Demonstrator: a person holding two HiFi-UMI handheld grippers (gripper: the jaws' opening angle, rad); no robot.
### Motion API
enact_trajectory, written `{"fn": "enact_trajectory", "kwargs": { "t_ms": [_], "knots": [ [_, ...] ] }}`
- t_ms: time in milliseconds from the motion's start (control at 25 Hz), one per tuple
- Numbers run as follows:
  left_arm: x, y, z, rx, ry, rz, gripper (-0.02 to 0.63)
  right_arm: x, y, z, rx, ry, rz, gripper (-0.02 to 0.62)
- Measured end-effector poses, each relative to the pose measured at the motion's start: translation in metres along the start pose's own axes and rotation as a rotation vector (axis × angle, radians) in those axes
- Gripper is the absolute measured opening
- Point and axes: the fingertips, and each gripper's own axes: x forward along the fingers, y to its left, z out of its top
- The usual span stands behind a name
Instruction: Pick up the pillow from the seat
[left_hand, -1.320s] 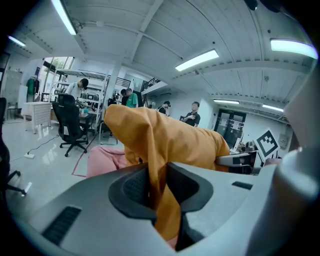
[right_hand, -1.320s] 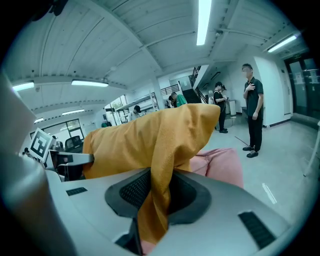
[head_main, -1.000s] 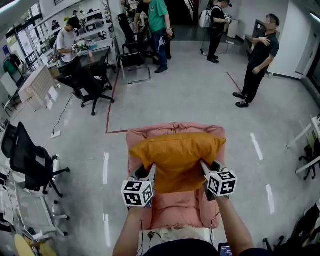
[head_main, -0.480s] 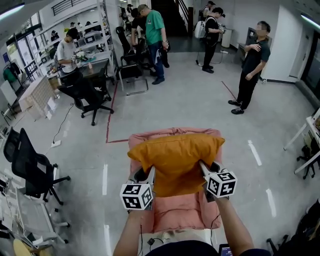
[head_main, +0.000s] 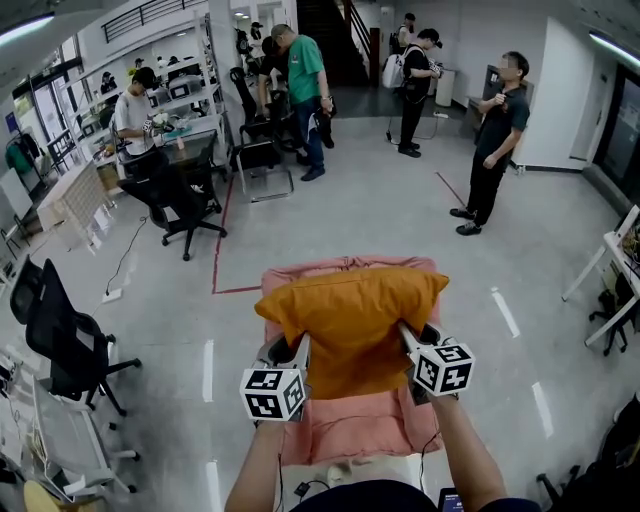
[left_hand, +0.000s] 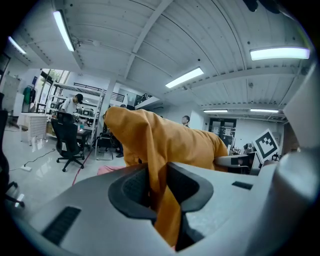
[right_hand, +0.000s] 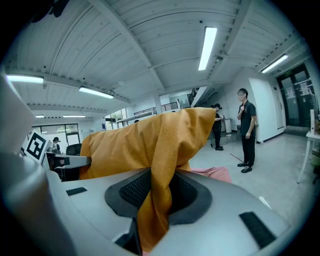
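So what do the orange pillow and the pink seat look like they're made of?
The pillow looks like matte woven cloth, likely soft-filled: fine weave shows, and it folds and sags limply. The seat has a matte pink fabric cover, judging by wrinkles; what's beneath is hidden.

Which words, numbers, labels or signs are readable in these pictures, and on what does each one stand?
None can be read.
Left hand-held gripper and right hand-held gripper: cubes bear only black-and-white square patterns, no letters.
Pillow: plain orange, no label visible.
Shelves at the back: things too small to read.
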Motion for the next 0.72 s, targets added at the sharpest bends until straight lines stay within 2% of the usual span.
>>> {"fn": "enact_trajectory", "kwargs": {
  "t_ms": [720],
  "knots": [
    [-0.065,0.000,0.001,-0.004,-0.038,-0.008,0.095,-0.038,0.048,-0.005,-0.008,-0.034,-0.010,0.115]
  ]
}}
